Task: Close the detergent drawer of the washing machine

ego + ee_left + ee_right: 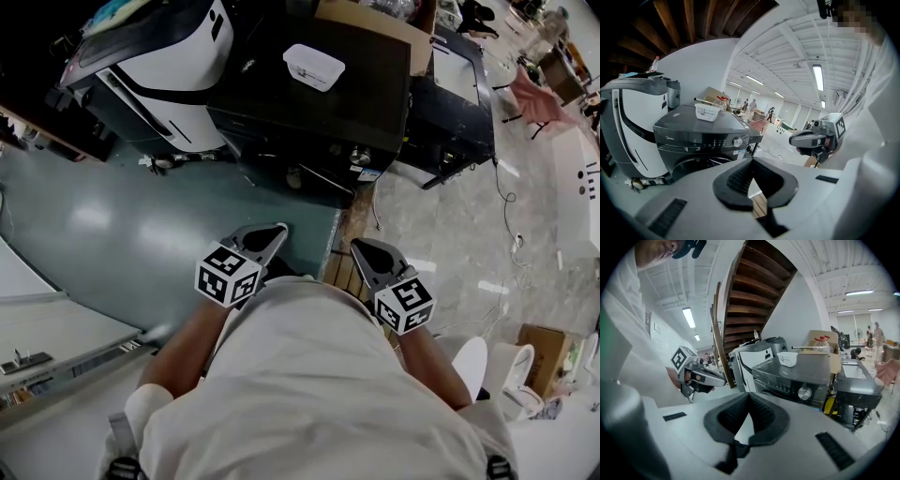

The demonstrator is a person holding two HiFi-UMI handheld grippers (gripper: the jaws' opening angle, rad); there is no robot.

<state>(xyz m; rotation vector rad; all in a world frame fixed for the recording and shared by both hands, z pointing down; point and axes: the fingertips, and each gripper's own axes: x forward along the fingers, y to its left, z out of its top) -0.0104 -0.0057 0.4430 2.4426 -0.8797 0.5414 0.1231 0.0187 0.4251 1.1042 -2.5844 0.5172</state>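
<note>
My left gripper point(273, 234) and right gripper point(363, 248): jaws pressed together (both held at my waist), washing machine point(281, 112) ahead, well apart.

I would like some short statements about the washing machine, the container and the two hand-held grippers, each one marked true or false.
1. A white plastic container stands on top of the dark washing machine. True.
2. The left hand-held gripper grips that container. False: its jaws are shut on nothing, well away from the machine.
3. The washing machine has a round silver knob on its front panel. True.
4. The right hand-held gripper touches the washing machine. False: it is held close to the person's body, apart from the machine.
</note>
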